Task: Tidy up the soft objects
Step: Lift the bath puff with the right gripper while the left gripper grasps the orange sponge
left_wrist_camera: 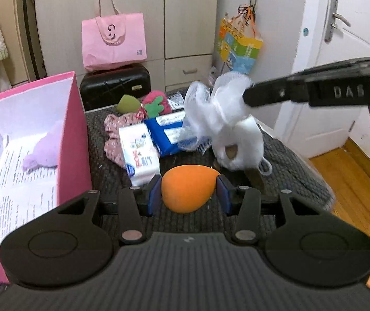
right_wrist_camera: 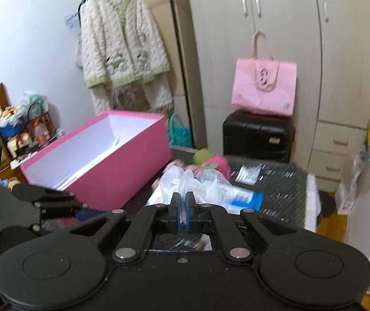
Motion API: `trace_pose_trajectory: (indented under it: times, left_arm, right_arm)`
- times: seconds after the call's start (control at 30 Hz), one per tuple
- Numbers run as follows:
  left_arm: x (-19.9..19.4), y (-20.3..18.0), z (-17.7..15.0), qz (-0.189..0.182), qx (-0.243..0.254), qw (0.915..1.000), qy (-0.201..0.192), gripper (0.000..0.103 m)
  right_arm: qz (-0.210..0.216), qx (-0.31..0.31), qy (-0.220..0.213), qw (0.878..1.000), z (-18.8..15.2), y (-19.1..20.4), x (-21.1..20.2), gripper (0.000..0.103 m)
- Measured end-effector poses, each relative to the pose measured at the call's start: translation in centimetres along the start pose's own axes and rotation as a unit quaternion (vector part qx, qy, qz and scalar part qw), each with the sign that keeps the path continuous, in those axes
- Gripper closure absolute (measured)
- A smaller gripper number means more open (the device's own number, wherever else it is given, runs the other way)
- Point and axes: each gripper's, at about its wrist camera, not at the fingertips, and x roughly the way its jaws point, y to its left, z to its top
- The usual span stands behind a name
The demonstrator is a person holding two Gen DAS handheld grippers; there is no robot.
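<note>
Beside the pink box [left_wrist_camera: 76, 129], the left gripper [left_wrist_camera: 189, 194] has its jaws clamped on an orange sponge [left_wrist_camera: 189, 188], while the right gripper [right_wrist_camera: 183, 207], jaws pinched together on white mesh [left_wrist_camera: 211, 114], lifts it, likely for boxing.

Pink tote bag [left_wrist_camera: 114, 42] atop black suitcase [left_wrist_camera: 115, 86]; cream cardigan [right_wrist_camera: 122, 46] hanging beside wardrobe [right_wrist_camera: 283, 51]; white door [left_wrist_camera: 340, 51].

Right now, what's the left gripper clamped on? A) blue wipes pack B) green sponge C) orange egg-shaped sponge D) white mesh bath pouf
C: in the left wrist view the left gripper has its blue pads pressed on both sides of the orange egg-shaped sponge; the white mesh pouf hangs from the right gripper.
</note>
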Motion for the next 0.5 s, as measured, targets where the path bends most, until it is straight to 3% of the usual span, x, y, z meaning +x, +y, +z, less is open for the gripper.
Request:
trace_pose_trajectory:
  times: [0.5]
  left_arm:
    - [-6.5, 1.7, -4.3, 0.001, 0.013, 0.9994, 0.031, 0.059]
  right_arm:
    - [0.069, -0.017, 0.073, 0.995, -3.3, 7.0, -1.6, 0.098]
